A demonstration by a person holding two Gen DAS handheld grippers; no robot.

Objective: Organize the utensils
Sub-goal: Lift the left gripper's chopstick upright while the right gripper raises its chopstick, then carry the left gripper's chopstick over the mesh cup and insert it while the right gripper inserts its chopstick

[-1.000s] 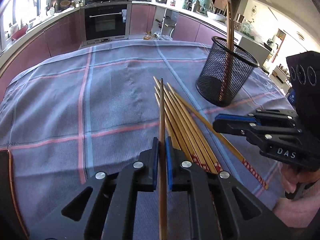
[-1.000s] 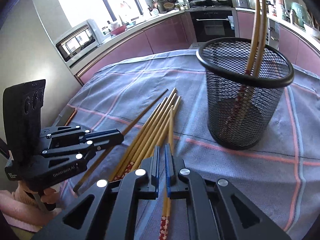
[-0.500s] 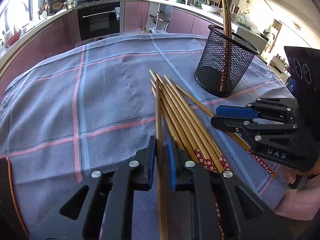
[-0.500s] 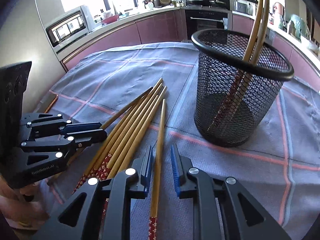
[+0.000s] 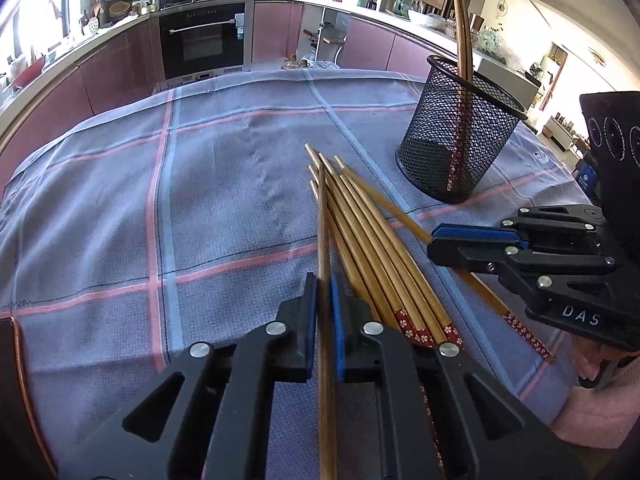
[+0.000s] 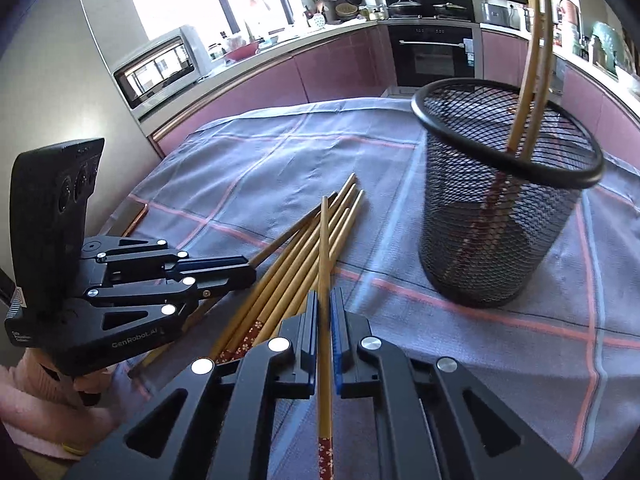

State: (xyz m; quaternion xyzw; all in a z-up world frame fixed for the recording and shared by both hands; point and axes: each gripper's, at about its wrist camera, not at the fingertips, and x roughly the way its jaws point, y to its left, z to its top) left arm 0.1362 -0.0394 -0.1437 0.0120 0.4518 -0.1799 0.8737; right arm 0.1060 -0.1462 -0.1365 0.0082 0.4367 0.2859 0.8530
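Note:
Several bamboo chopsticks (image 5: 372, 240) with red flowered ends lie in a bundle on the checked cloth; they also show in the right wrist view (image 6: 288, 280). My left gripper (image 5: 323, 292) is shut on one chopstick (image 5: 322, 216). My right gripper (image 6: 325, 308) is shut on another chopstick (image 6: 325, 248), lifted above the bundle. A black mesh holder (image 5: 460, 140) stands upright at the right with two chopsticks (image 6: 532, 60) in it. The holder also shows in the right wrist view (image 6: 504, 208). Each gripper appears in the other's view: the right gripper (image 5: 436, 240), the left gripper (image 6: 248, 272).
A blue-grey cloth with pink stripes (image 5: 200, 200) covers the table. Pink kitchen cabinets and an oven (image 5: 202, 40) stand behind. A toaster oven (image 6: 160, 66) sits on the counter at left. The table's copper edge (image 5: 24, 380) shows at the left.
Both grippers were open around a chopstick half a second ago and have now shut on them. The right gripper's chopstick has risen off the cloth.

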